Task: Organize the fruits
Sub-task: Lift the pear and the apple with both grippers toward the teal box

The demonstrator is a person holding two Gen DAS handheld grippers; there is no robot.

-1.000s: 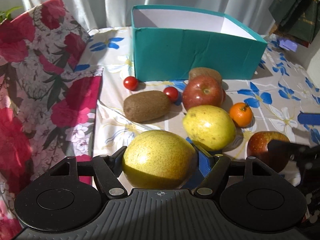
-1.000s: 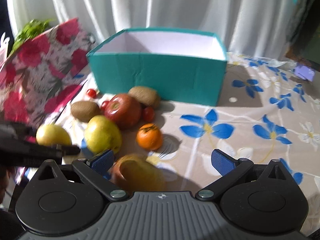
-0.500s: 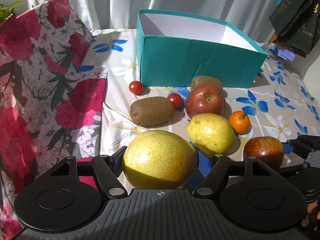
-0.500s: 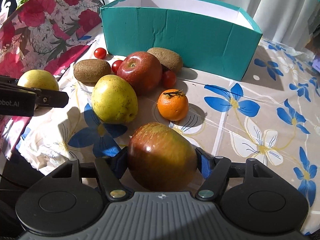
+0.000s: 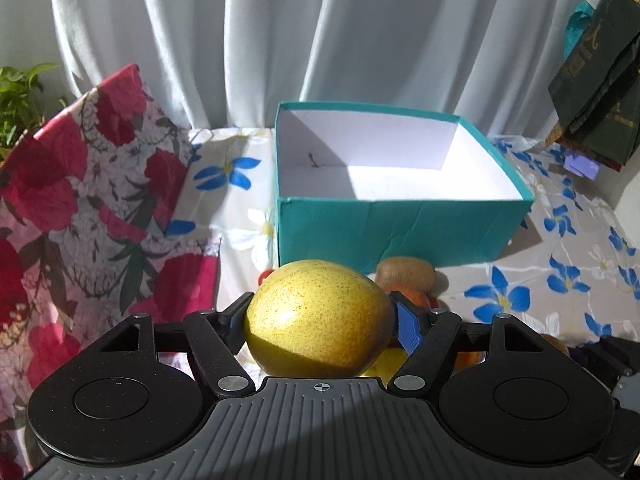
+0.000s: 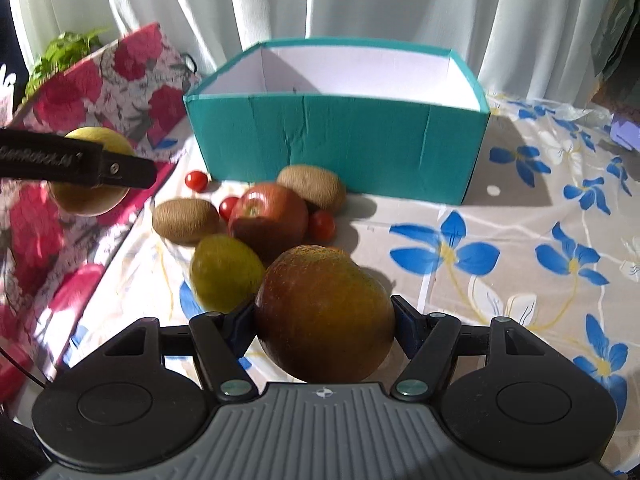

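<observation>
My left gripper (image 5: 322, 320) is shut on a yellow speckled pear (image 5: 318, 312) and holds it above the table, in front of the open teal box (image 5: 400, 228). The box's white inside shows no fruit. My right gripper (image 6: 324, 320) is shut on a red-brown apple (image 6: 324, 308) just over the tablecloth. Beyond it lie a second pear (image 6: 226, 272), a red apple (image 6: 268, 220), two kiwis (image 6: 186, 220) (image 6: 312, 186) and three cherry tomatoes (image 6: 196, 180), before the teal box (image 6: 340, 140). The held pear (image 6: 92, 200) also shows at far left.
A red floral cloth (image 5: 80, 220) rises along the left side. The tablecloth with blue flowers (image 6: 520, 240) spreads to the right. White curtains (image 5: 320, 40) hang behind the box. A dark green bag (image 5: 600, 100) hangs at upper right, and a plant (image 5: 16, 92) stands at far left.
The right gripper's jaws closed on the red-brown apple. The left gripper rose with the pear, so the box's inside came into its view.
</observation>
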